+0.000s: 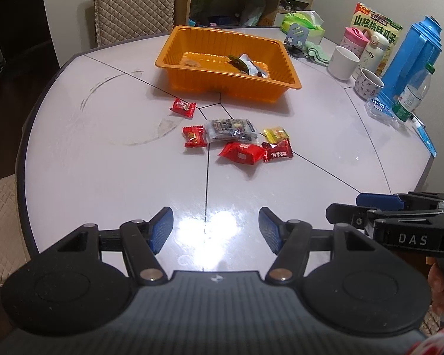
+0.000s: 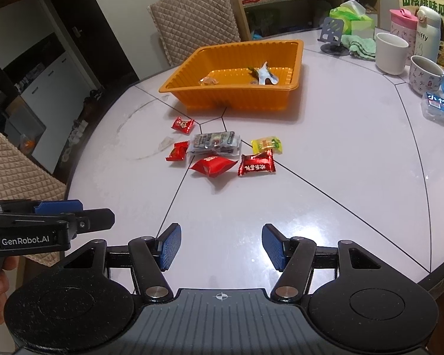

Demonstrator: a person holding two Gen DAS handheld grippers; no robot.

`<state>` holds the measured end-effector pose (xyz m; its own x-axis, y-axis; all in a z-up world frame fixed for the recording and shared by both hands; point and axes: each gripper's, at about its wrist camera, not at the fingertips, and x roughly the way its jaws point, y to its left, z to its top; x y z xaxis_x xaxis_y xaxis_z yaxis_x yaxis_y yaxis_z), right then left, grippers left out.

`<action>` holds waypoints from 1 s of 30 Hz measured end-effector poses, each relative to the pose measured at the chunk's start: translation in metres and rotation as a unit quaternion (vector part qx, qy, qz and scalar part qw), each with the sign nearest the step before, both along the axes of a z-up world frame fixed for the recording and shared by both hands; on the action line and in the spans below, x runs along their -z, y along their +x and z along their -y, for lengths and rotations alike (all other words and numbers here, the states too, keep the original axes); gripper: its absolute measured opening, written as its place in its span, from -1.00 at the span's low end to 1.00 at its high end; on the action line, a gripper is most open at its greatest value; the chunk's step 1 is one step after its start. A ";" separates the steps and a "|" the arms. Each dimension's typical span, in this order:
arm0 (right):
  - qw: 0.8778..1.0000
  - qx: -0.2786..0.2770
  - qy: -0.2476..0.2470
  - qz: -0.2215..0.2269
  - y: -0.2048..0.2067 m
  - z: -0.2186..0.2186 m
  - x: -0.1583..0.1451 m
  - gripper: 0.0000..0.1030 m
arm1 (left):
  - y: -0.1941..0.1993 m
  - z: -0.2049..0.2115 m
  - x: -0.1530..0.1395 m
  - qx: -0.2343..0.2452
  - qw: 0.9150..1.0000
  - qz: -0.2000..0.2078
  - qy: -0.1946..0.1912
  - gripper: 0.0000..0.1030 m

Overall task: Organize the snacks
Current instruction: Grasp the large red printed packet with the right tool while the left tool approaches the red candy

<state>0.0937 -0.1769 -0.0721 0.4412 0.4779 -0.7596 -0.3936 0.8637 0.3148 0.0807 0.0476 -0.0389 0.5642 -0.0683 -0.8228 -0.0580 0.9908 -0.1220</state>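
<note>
The left gripper (image 1: 216, 230) and right gripper (image 2: 221, 247) hover side by side over the glossy white table (image 1: 103, 177), each with ribbed blue pads spread wide and nothing between them. Ahead at twelve o'clock lies a loose cluster of crinkly snack packets — a puffy red pouch (image 1: 241, 153), a clear grey packet (image 1: 232, 130), a yellow candy (image 1: 276, 134). Beyond them sits the ridged orange plastic tray (image 1: 174, 59), rectangular, holding a few wrappers — one silvery (image 1: 253, 65).
</note>
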 end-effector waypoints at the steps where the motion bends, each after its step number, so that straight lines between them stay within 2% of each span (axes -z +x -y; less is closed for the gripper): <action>1: 1.000 -0.001 0.000 -0.001 0.001 -0.001 0.001 0.18 | 0.001 -0.001 0.001 -0.001 1.000 0.000 0.000 0.19; 13: 1.000 -0.007 -0.005 -0.004 0.028 -0.015 0.016 0.18 | 0.026 -0.019 0.016 -0.011 1.000 -0.008 0.000 0.18; 30: 0.999 -0.031 -0.009 0.026 0.066 -0.039 0.027 0.18 | 0.069 -0.034 0.039 -0.003 1.000 -0.017 0.004 0.18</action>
<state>0.1592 -0.1382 -0.0993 0.4501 0.4909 -0.7459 -0.4608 0.8432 0.2769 0.1500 0.0817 -0.0779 0.5356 -0.0578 -0.8425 -0.0689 0.9913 -0.1118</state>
